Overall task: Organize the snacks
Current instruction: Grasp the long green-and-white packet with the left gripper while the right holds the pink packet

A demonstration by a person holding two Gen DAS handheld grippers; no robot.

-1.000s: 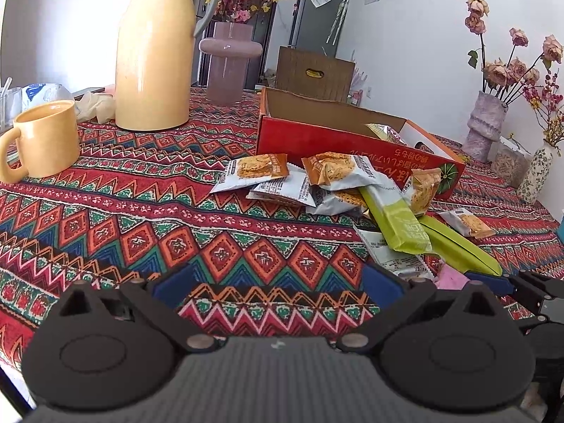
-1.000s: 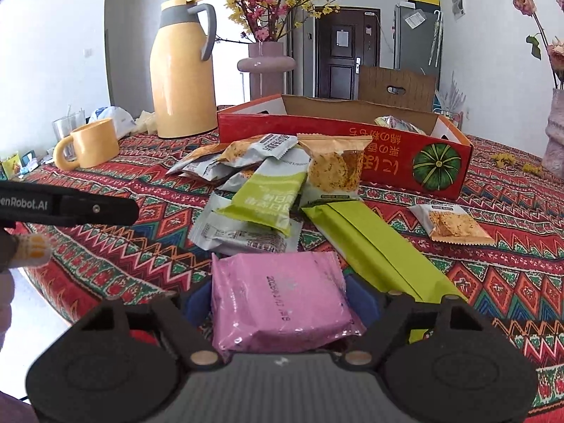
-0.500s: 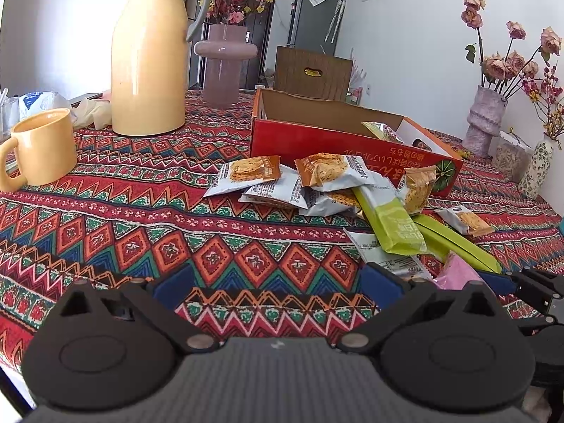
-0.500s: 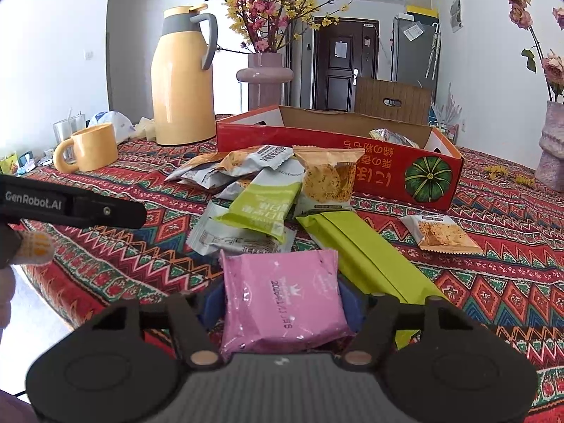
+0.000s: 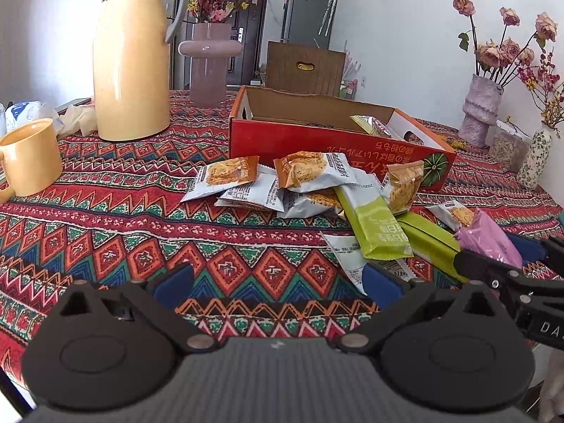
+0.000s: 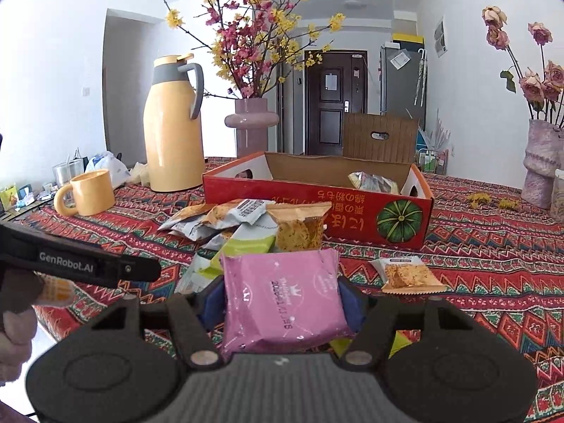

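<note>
The right gripper (image 6: 282, 303) pinches a pink snack packet (image 6: 283, 299) by its two side edges, blue pads pressed against the wrapper, the packet raised clear of the patterned tablecloth (image 6: 493, 264). The glossy film looks light, soft and slippery, crinkling at its crimped ends; a hold across the flat middle, as here, seems safer than one on a seam. At left, the left gripper (image 5: 278, 278) hangs empty with fingers spread above the cloth. Beyond lies a loose heap of foil cracker packets (image 6: 218, 218) and a long green pouch (image 5: 379, 227), thin and pliable. Behind them stands the open red cardboard box (image 6: 317, 201), stiff-walled, printed with a pumpkin, one packet already inside. A smooth yellow thermos (image 6: 172, 130) and mug (image 6: 91, 192) stand well apart
</note>
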